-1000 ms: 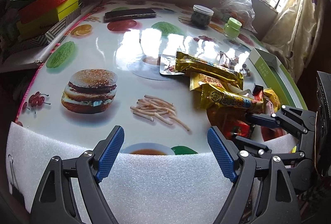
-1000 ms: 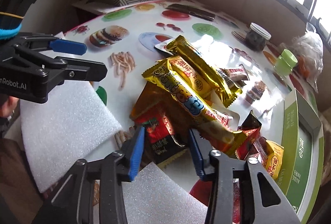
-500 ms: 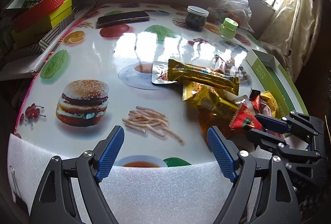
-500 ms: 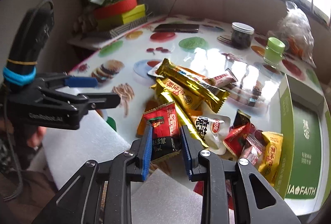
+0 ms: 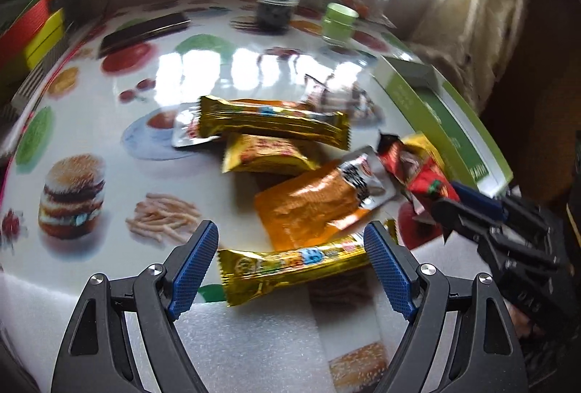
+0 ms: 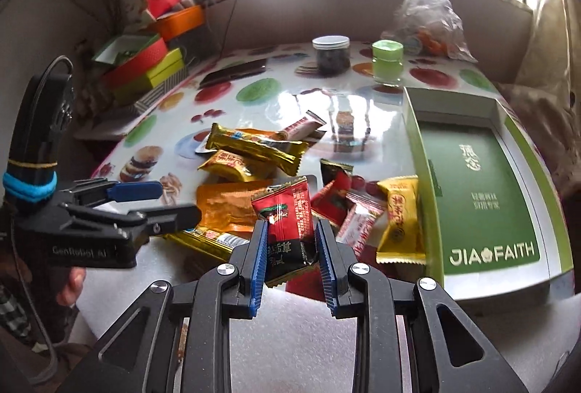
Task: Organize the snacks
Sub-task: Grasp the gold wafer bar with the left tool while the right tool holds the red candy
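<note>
My right gripper [image 6: 292, 240] is shut on a red and black snack packet [image 6: 288, 222] and holds it above the pile; it also shows in the left wrist view [image 5: 421, 175]. My left gripper [image 5: 290, 251] is open, with a long gold bar [image 5: 290, 264] lying between its fingers on the table. An orange pouch [image 5: 312, 200], a gold bar [image 5: 272, 119] and a yellow packet [image 5: 265, 155] lie beyond. The open green box [image 6: 483, 182] stands to the right, with a yellow packet [image 6: 399, 218] against its side.
A dark jar [image 6: 331, 53], a green-lidded jar [image 6: 387, 61] and a plastic bag [image 6: 428, 19] stand at the back. A phone [image 5: 145, 32] and stacked boxes [image 6: 145, 66] are at the left. White foam [image 5: 247, 342] covers the near table edge.
My right gripper closed on the red packet and lifted it rightward. The long gold bar slid off the pile and now lies between my left fingers. The left gripper moved forward and right.
</note>
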A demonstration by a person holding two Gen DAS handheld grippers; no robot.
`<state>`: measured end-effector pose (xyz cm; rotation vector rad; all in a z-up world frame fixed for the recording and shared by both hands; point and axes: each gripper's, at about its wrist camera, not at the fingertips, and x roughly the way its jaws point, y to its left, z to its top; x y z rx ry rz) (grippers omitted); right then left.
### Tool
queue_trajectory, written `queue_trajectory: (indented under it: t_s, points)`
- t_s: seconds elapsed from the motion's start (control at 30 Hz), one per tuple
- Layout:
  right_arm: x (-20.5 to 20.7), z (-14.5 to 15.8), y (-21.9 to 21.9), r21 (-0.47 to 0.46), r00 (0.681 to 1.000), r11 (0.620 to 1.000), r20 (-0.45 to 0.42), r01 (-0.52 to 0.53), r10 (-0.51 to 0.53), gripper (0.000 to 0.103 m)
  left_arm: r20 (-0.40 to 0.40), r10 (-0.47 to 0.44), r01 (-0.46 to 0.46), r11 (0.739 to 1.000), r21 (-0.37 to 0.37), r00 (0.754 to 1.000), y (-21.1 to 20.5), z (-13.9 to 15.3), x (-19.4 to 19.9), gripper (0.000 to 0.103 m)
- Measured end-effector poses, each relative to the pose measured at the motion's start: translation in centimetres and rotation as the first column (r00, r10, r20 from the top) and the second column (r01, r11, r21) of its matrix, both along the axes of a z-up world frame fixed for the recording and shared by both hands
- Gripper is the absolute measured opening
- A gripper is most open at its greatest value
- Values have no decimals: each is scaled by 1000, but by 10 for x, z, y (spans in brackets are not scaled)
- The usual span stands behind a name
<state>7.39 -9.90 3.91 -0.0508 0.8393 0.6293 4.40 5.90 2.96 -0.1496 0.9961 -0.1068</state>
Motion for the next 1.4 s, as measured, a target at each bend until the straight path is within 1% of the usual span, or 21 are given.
queue_trajectory:
  t_s: [0.1, 0.2, 0.27, 0.33, 0.4, 0.47, 0.53, 0.57, 0.6, 0.77, 0.8, 0.87, 0.93, 1.0, 1.03, 1.1, 1.4]
  points:
    - [-3, -1, -7, 14, 1000, 1000, -8, 16, -16, 25, 6, -102, 101, 992, 76, 995, -11, 1, -2, 83]
    - [-5, -1, -10, 24, 1000, 999, -16, 24, -24, 25, -9, -184, 183, 973, 141, 983, -18, -3, -2, 83]
    - [-6, -2, -11, 31, 999, 999, -23, 27, -27, 25, -29, -215, 216, 961, 170, 976, -20, -9, 0, 83]
    - [-5, -3, -11, 31, 999, 999, -31, 32, -31, 25, -54, -231, 237, 947, 216, 972, -23, -15, 2, 83]
    - [-5, -4, -11, 33, 999, 999, -36, 34, -33, 26, -56, -253, 259, 943, 208, 966, -25, -18, 2, 83]
    - [-5, -5, -11, 32, 999, 999, -39, 39, -37, 26, -66, -259, 267, 945, 189, 964, -24, -21, 3, 83]
    - [-4, -6, -11, 32, 998, 999, -43, 42, -41, 26, -74, -262, 271, 945, 183, 962, -24, -24, 5, 74]
    - [-4, -6, -11, 30, 998, 999, -43, 43, -42, 26, -78, -263, 273, 945, 179, 962, -24, -25, 5, 68]
    - [-4, -6, -11, 30, 998, 999, -44, 45, -43, 26, -73, -265, 274, 946, 172, 961, -24, -25, 5, 65]
    - [-2, -7, -10, 30, 998, 998, -51, 46, -44, 26, -67, -261, 269, 950, 159, 963, -23, -23, 6, 56]
    - [-2, -7, -10, 30, 998, 998, -52, 47, -45, 26, -64, -258, 265, 952, 155, 964, -22, -23, 7, 51]
    - [-2, -7, -10, 30, 998, 998, -52, 48, -47, 26, -55, -253, 258, 955, 143, 966, -21, -20, 6, 44]
    - [-2, -7, -11, 31, 997, 998, -54, 51, -49, 26, -52, -243, 247, 960, 131, 969, -19, -19, 8, 42]
    - [-2, -8, -11, 30, 997, 998, -55, 55, -53, 26, -43, -233, 236, 963, 126, 972, -17, -18, 9, 33]
    - [-2, -8, -11, 31, 997, 998, -56, 57, -55, 26, -39, -230, 233, 965, 120, 972, -16, -16, 8, 31]
    - [-2, -8, -12, 31, 997, 998, -55, 60, -58, 26, -31, -225, 227, 968, 105, 974, -14, -13, 8, 24]
    - [-2, -4, -14, 39, 996, 997, -47, 74, -72, 26, 3, -191, 190, 979, 73, 982, -11, -2, 11, 23]
